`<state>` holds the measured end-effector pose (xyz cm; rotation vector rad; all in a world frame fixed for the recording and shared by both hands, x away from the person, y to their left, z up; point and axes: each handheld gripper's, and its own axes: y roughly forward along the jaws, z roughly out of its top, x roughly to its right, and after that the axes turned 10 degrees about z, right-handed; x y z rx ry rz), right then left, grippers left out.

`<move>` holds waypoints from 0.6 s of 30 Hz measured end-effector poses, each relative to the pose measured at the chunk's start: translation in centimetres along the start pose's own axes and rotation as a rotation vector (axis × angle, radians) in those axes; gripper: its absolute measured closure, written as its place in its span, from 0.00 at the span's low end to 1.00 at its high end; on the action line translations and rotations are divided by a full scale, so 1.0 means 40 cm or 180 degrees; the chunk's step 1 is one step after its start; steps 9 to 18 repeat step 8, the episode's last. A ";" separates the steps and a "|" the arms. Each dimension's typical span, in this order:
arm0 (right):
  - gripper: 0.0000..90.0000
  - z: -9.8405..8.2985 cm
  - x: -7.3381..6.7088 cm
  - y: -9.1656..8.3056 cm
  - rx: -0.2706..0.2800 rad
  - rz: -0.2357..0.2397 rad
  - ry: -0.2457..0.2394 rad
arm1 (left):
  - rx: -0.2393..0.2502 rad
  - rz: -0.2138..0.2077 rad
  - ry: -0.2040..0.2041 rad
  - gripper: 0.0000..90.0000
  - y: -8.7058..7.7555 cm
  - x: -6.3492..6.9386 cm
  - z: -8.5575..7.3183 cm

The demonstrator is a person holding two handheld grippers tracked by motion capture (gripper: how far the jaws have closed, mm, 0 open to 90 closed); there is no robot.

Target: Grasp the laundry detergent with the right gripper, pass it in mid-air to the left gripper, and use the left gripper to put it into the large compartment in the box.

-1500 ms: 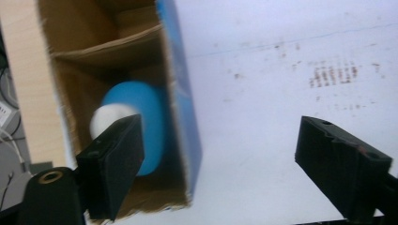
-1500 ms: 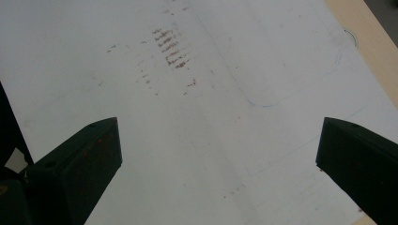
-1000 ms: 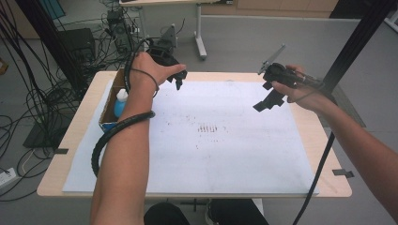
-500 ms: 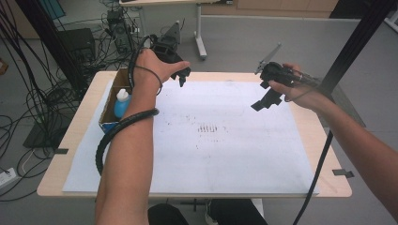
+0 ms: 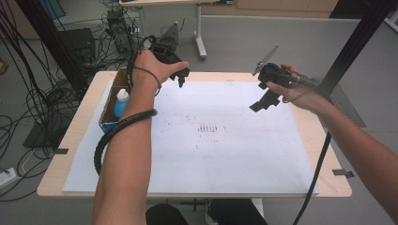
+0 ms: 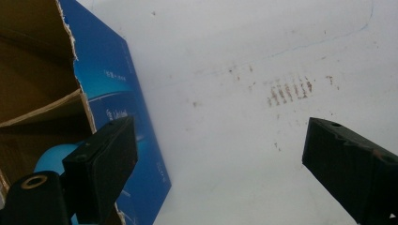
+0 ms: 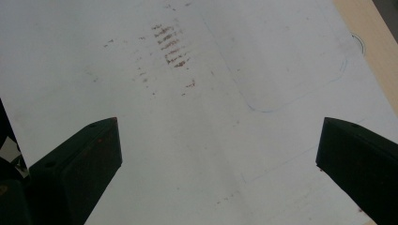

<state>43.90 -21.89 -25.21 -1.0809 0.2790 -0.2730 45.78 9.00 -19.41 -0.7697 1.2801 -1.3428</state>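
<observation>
Pale wooden table under smooth white sheet, rusty smudges at centre. Torn cardboard box, glossy blue side, at 9 o'clock, holds blue bottle. Left gripper beside box, jaws wide, empty. Right gripper at 2 o'clock, jaws wide, empty.

Two claws are in the person's hands: the left claw and the right claw, each with two black jaws standing wide apart with nothing between them. One surface, a light wooden table, carries one large white sheet. On that sheet is one cluster of short brown marks. One cardboard box with blue printed sides sits at the left edge, and in it is one blue bottle with a white cap. Two forearms come in from below, and one black ribbed cable loops across the left one.
</observation>
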 end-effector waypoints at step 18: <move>0.01 0.003 -0.009 -0.001 0.0013 0.0017 -0.0025 | -0.0005 0.0014 0.0005 0.12 -0.001 0.008 -0.003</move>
